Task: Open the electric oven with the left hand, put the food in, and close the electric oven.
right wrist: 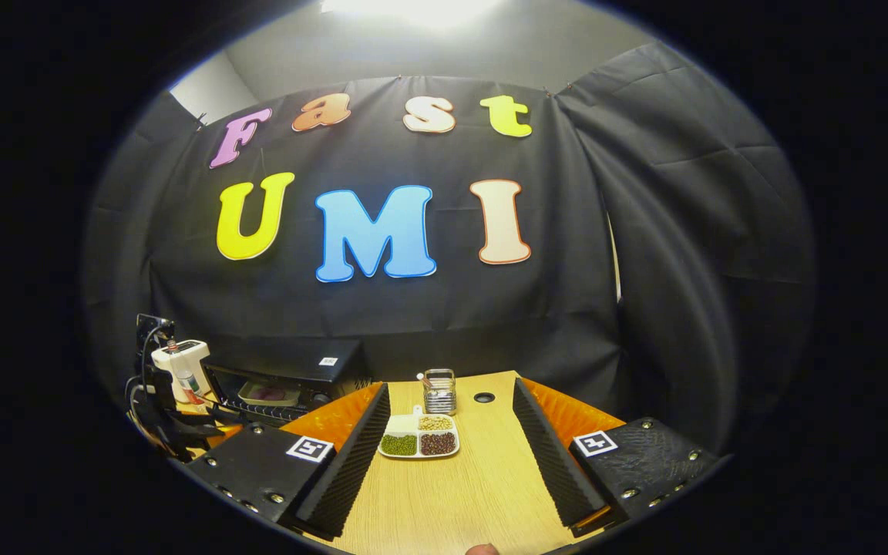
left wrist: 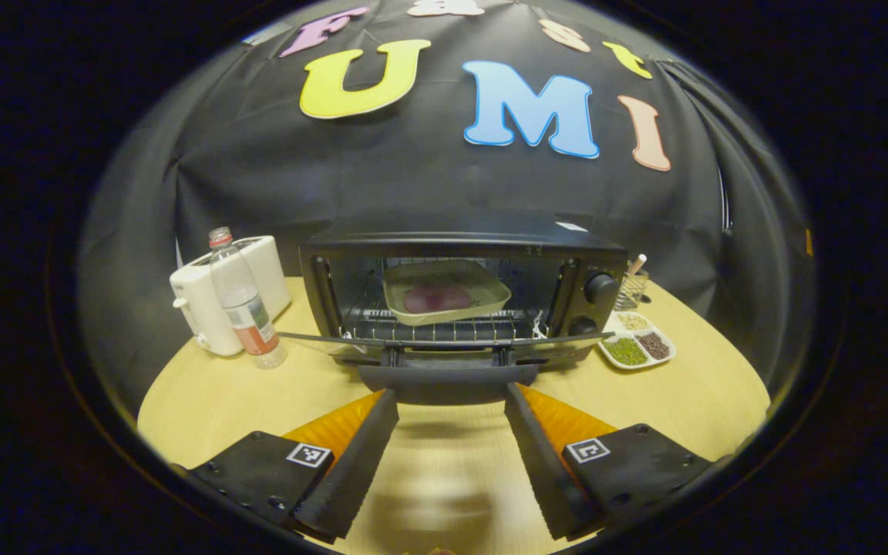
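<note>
The black electric oven (left wrist: 463,247) stands in the middle of the left gripper view with its glass door (left wrist: 444,339) folded down flat. Inside, on the wire rack, a beige tray (left wrist: 490,297) holds a pink piece of food (left wrist: 435,298). My left gripper (left wrist: 450,393) is open, its fingertips either side of the door's dark handle (left wrist: 448,381), not pressing on it. The right gripper view has the oven (right wrist: 282,362) far left, with the left gripper's dark body (right wrist: 159,420) in front of it. My right gripper (right wrist: 450,389) hangs open over the table, holding nothing.
A white appliance (left wrist: 205,308) and a water bottle (left wrist: 243,304) stand left of the oven. Right of it are a divided dish of beans (left wrist: 637,347) and a wire cup (left wrist: 630,291). The wooden table (left wrist: 683,393) is round-edged; the dish (right wrist: 419,441) lies ahead of my right gripper.
</note>
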`<state>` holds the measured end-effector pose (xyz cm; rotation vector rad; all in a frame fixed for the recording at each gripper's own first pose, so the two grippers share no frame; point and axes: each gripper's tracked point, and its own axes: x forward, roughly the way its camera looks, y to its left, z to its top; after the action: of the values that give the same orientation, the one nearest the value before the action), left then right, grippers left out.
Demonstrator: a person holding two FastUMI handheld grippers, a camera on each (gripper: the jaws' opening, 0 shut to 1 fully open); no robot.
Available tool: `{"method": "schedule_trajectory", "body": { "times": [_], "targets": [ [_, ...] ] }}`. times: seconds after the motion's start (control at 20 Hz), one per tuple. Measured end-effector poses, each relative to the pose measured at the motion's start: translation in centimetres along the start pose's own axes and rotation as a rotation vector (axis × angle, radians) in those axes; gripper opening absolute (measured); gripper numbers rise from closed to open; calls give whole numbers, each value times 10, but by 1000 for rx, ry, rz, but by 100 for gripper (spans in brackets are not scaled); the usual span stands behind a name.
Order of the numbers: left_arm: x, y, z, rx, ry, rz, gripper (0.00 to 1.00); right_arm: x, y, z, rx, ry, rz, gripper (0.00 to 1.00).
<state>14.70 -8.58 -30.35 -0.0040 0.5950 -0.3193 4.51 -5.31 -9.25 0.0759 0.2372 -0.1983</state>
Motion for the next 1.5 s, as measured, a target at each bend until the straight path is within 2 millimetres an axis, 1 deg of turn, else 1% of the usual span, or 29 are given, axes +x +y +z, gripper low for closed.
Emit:
{"method": "schedule_trajectory", "body": {
  "times": [0.15,0.25,0.35,0.4,0.45,0.5,0.55,0.65,0.75,0.9,0.95,1.05,1.1,1.2,1.3,1.45,1.5],
  "targets": [
    [13,-2,20,22,-34,1,99,-1,-3,-2,10,5,-9,98],
    [21,0,37,28,-52,1,99,-3,-5,-3,14,10,-15,98],
    [27,-1,64,31,-90,5,99,-5,-8,-2,16,11,-19,98],
    [25,-1,79,29,-116,6,99,-6,-10,0,17,7,-18,98],
    [20,-3,93,19,-141,5,95,-7,-10,3,20,1,-13,98],
    [9,-5,103,7,-170,5,91,-9,-12,5,21,-9,-5,98],
    [-3,-8,114,-5,-201,11,95,-11,-13,8,21,-18,5,98],
    [-35,-12,128,-29,-249,31,99,-13,-15,14,27,-31,36,98],
    [-74,-17,141,-47,-306,55,99,-18,-20,22,26,-50,68,98],
    [-135,-23,160,-55,-385,96,91,-29,-36,31,14,-71,82,97],
    [-157,-26,167,-54,-410,108,94,-34,-42,33,17,-77,89,97],
    [-195,-30,175,-50,-461,145,91,-45,-44,40,27,-91,125,97],
    [-215,-30,178,-48,-483,160,98,-49,-43,43,25,-101,145,97],
    [-250,-34,183,-44,-515,172,99,-58,-44,48,6,-113,166,98],
    [-275,-37,182,-33,-530,178,98,-69,-41,57,-12,-135,182,98],
    [-307,-27,175,-26,-550,194,98,-86,-31,70,-40,-181,200,98],
    [-317,-21,171,-19,-555,202,91,-91,-26,74,-46,-198,202,97]
  ]
}}
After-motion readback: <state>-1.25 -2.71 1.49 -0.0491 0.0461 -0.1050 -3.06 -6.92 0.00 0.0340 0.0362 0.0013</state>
